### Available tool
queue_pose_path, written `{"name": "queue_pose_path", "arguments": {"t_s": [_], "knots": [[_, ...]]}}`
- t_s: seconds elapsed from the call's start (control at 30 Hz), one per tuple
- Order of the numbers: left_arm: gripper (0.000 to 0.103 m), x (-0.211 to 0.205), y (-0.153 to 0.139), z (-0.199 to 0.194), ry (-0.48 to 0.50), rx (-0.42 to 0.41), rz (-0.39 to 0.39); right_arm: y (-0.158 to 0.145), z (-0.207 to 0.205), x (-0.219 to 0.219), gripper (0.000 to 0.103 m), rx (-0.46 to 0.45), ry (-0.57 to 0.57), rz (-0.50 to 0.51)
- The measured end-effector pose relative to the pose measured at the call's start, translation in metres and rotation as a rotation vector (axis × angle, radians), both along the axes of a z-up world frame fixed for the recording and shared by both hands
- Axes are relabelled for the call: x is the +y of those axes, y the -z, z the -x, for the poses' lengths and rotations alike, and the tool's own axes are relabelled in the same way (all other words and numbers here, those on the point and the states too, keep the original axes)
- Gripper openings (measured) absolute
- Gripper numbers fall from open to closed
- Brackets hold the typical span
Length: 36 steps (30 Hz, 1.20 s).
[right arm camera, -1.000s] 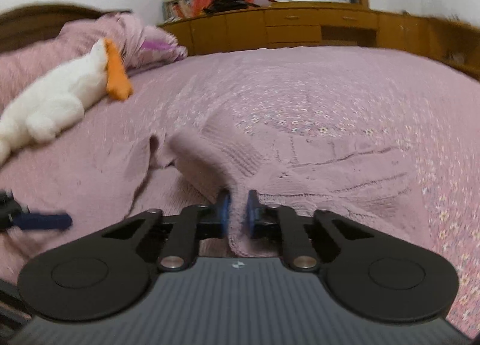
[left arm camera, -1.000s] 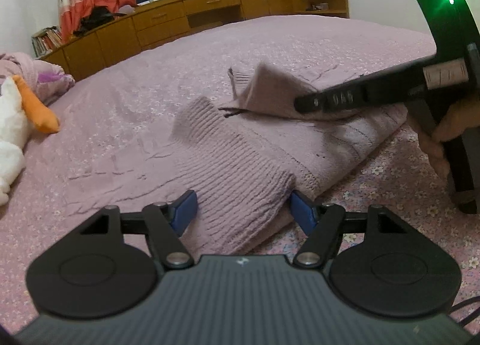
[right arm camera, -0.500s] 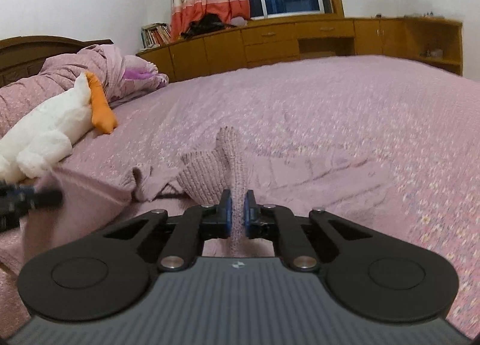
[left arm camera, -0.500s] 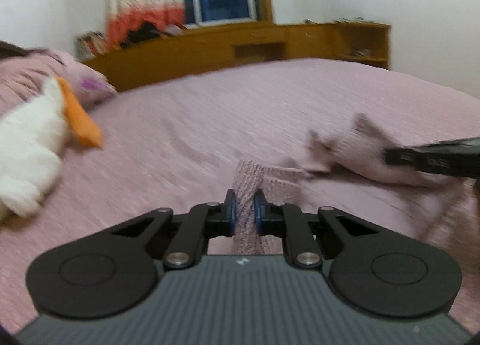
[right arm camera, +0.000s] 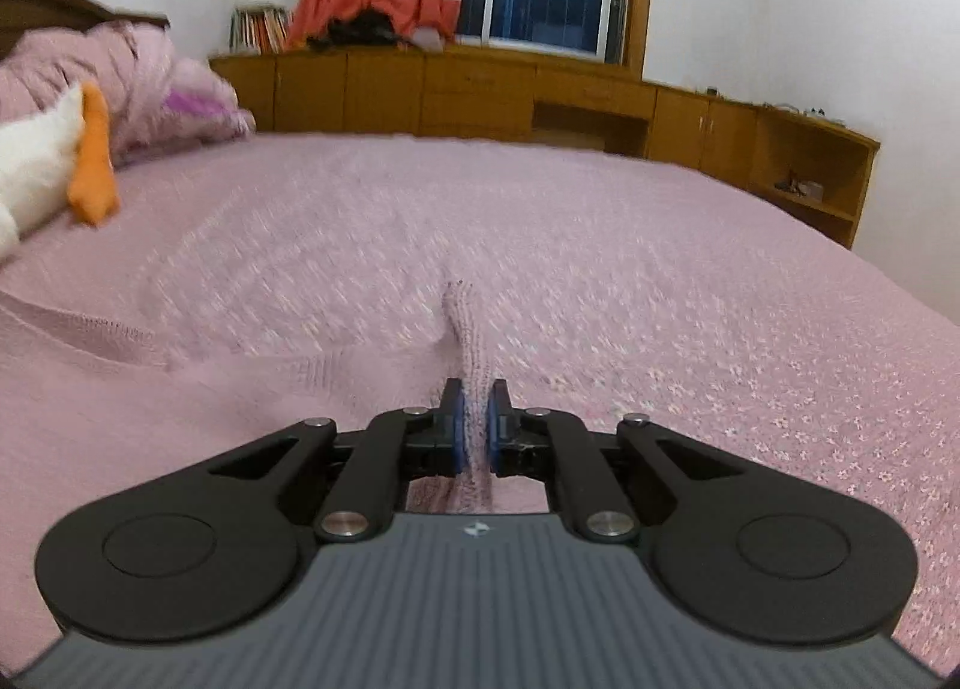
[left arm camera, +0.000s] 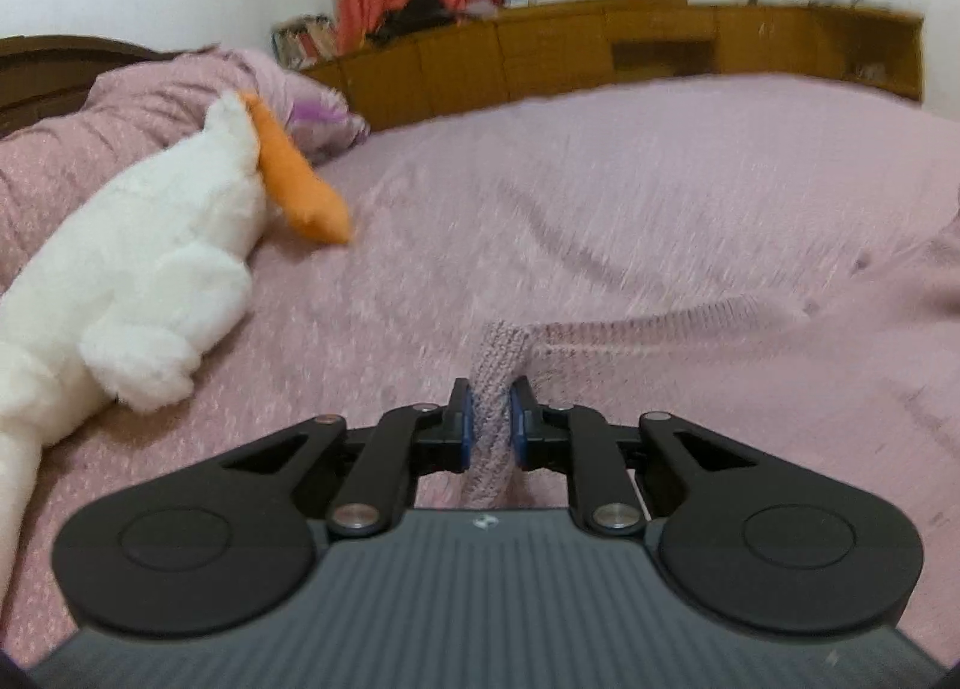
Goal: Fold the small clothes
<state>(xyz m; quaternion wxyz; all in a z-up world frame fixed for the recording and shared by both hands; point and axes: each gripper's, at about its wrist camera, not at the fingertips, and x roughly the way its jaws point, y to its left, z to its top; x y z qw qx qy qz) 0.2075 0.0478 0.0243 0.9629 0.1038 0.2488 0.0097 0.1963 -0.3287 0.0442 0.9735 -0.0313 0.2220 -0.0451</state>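
Observation:
A mauve knit sweater point(left arm camera: 660, 323) lies on the pink flowered bedspread point(left arm camera: 630, 179). My left gripper point(left arm camera: 491, 419) pinches a ribbed fold of it between the blue pads; the jaws are easing open slightly, with the knit still pressed between them. From there the ribbed edge runs taut to the right. In the right wrist view my right gripper point(right arm camera: 474, 425) is shut on another ribbed fold of the sweater point(right arm camera: 462, 323), and the garment's body spreads to the lower left. Neither gripper shows in the other's view.
A white plush toy with an orange beak point(left arm camera: 138, 281) lies at the left, also seen as the plush toy point(right arm camera: 36, 167). A bunched pink quilt point(left arm camera: 150, 107) sits behind it. Wooden cabinets point(right arm camera: 480, 95) line the far wall under a window.
The left gripper went from open around the ribbed hem to shut on it and swung left. Both grippers moved with the knit, drawing it out; the right gripper left the left view.

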Motion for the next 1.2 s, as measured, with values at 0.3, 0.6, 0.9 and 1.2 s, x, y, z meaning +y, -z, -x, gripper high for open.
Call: {"name": "queue_pose_path", "arguments": {"t_s": [0.3,0.6,0.9,1.2], "knots": [[0.039,0.023,0.019,-0.012,-0.147,0.076,-0.025,0.026,-0.044,-0.015,0.009,0.105,0.035,0.197],[0.042,0.025,0.012,-0.009,-0.131,0.098,0.009,0.019,-0.047,-0.042,0.009,0.122,0.160,0.124],[0.042,0.027,0.005,-0.010,-0.105,0.131,0.052,0.005,-0.008,-0.046,0.048,0.142,0.140,0.050],[0.043,0.020,-0.007,-0.004,-0.053,0.145,0.117,0.009,0.039,-0.054,0.065,0.138,0.175,-0.131]]}}
